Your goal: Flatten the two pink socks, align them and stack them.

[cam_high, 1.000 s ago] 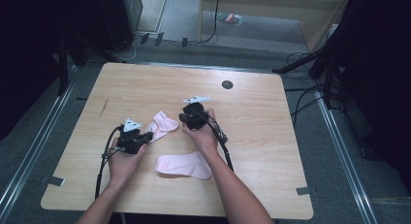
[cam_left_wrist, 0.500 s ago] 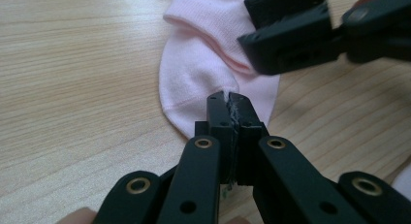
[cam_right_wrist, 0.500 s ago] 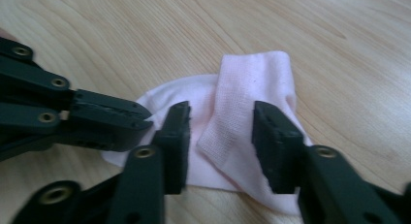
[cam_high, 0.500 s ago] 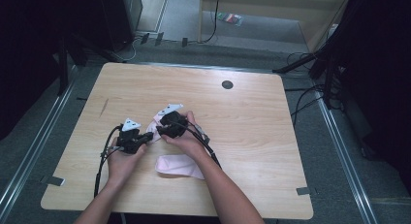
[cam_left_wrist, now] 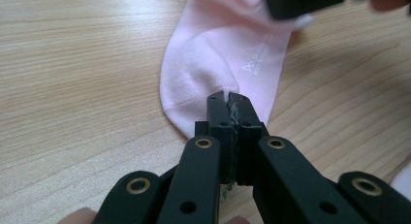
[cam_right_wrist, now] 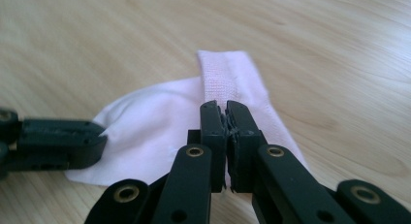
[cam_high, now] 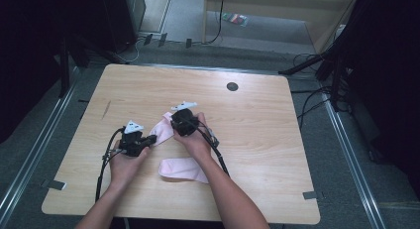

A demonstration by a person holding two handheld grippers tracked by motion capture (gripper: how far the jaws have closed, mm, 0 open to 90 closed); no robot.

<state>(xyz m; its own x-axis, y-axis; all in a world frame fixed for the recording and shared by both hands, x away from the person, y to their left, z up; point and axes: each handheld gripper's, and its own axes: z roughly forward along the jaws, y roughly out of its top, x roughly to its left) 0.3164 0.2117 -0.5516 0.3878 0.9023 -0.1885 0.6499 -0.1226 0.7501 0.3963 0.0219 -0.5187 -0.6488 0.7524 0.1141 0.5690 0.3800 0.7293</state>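
The table (cam_high: 257, 154) is a light wooden one, and two pink socks lie on it. One sock (cam_high: 182, 170) lies flat near the person's edge, under the right forearm (cam_high: 225, 189) and apart from both grippers. The other sock (cam_high: 162, 130) is a little further from the person, between the two grippers, and both hold it.

The left gripper (cam_high: 150, 141) has its jaws closed on the rounded end of this sock; in the left gripper view (cam_left_wrist: 229, 102) the jaws are pressed together with pink cloth (cam_left_wrist: 228, 54) pinched at their tips. The right gripper (cam_high: 176, 122) has its jaws closed on the ribbed end; in the right gripper view (cam_right_wrist: 225, 113) a fold of the sock (cam_right_wrist: 160, 132) stands between the tips. The left gripper (cam_right_wrist: 58, 144) also shows at the left edge of that view.
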